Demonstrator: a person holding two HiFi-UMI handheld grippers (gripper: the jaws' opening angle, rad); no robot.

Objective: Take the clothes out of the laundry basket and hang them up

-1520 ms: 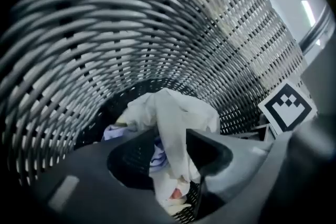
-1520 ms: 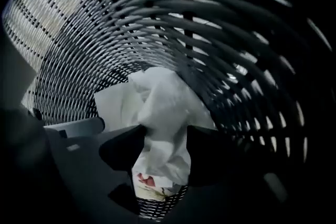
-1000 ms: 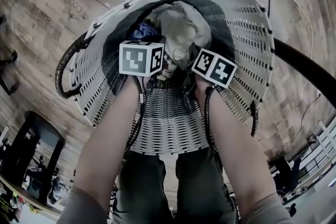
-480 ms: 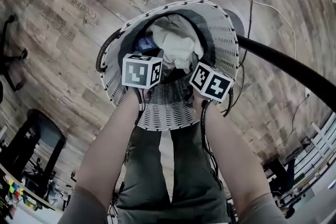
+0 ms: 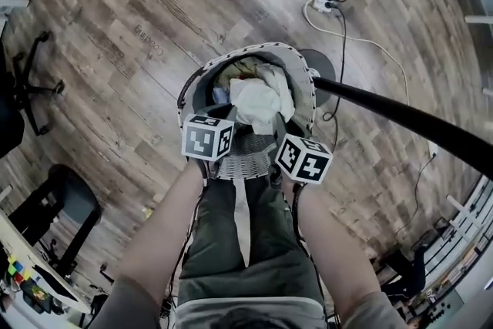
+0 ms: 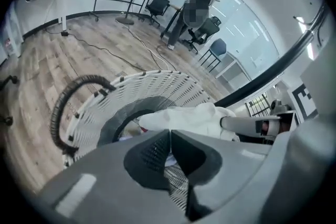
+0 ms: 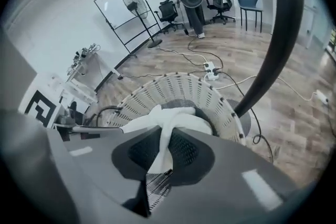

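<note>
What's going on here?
A person stands over a laundry basket with a gripper in each hand. The right gripper has its fingers shut on a white garment, whose bulk sits at the basket's top with other clothes beneath. The left gripper is shut too; whether it pinches any cloth is unclear. The garment is not yet hung.
</note>
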